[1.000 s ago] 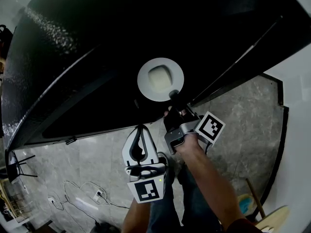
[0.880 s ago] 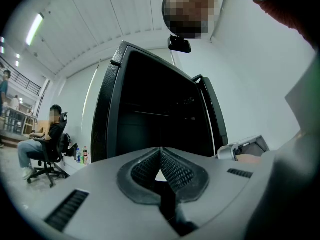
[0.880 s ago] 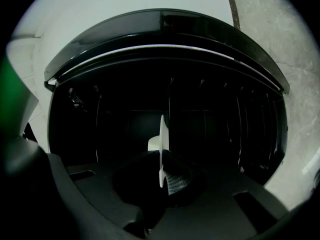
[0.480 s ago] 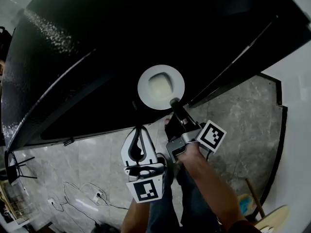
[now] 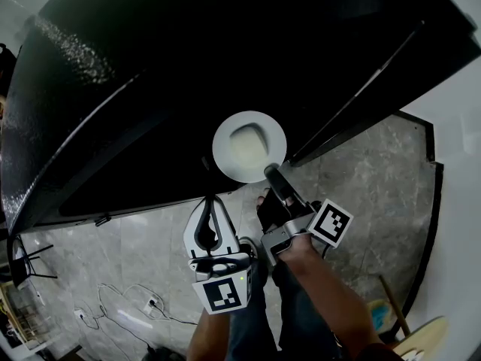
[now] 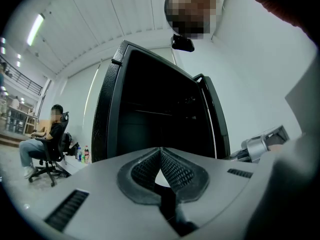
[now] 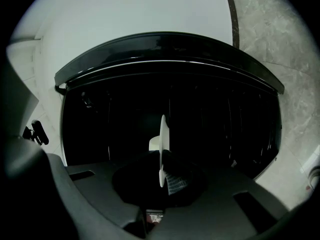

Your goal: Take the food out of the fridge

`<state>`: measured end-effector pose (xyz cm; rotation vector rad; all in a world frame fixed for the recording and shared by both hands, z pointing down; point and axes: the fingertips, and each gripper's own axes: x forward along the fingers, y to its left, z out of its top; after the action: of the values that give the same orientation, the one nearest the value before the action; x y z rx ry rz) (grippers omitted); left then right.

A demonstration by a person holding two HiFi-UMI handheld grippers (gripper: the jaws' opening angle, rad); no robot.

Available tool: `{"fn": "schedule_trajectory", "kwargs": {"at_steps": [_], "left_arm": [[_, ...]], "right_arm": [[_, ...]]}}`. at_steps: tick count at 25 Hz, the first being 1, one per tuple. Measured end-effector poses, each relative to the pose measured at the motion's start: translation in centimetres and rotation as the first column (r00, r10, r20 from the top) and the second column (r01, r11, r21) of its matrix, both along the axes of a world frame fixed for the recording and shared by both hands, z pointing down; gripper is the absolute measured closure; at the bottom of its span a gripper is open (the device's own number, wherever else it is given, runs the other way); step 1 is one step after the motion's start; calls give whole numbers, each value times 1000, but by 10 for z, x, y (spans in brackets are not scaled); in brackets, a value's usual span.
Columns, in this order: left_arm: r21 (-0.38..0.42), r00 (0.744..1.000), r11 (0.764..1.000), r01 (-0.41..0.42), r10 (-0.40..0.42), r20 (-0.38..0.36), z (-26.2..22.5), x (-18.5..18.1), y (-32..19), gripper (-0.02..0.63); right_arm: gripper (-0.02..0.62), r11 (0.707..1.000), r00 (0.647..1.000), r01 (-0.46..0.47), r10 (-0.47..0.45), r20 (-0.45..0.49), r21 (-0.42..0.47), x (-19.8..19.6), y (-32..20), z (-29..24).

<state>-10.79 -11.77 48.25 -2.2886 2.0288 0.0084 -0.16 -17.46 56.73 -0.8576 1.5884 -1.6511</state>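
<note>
Plate withdrawal from the fridge (image 5: 150,89): my right gripper (image 5: 269,171) is clenched on the near rim of the white plate (image 5: 224,153), which carries the pale food (image 5: 248,141) at the fridge's open front. I should keep it level and draw straight back. My left gripper (image 5: 211,200) is closed on nothing, just outside the fridge. Since the earlier frame the plate has come further out of the fridge.
</note>
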Motion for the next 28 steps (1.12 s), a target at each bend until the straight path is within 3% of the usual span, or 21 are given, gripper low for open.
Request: {"fn": "schedule_trajectory", "kwargs": {"at_steps": [20, 28], "left_arm": [[-37, 1000, 999, 14, -14, -21, 16, -16, -25, 592], [-60, 1000, 998, 21, -22, -11, 22, -2, 0, 592]], "right_arm": [[557, 999, 1000, 5, -4, 13, -49, 12, 25, -6], [558, 999, 999, -6, 7, 32, -43, 37, 61, -21]]}}
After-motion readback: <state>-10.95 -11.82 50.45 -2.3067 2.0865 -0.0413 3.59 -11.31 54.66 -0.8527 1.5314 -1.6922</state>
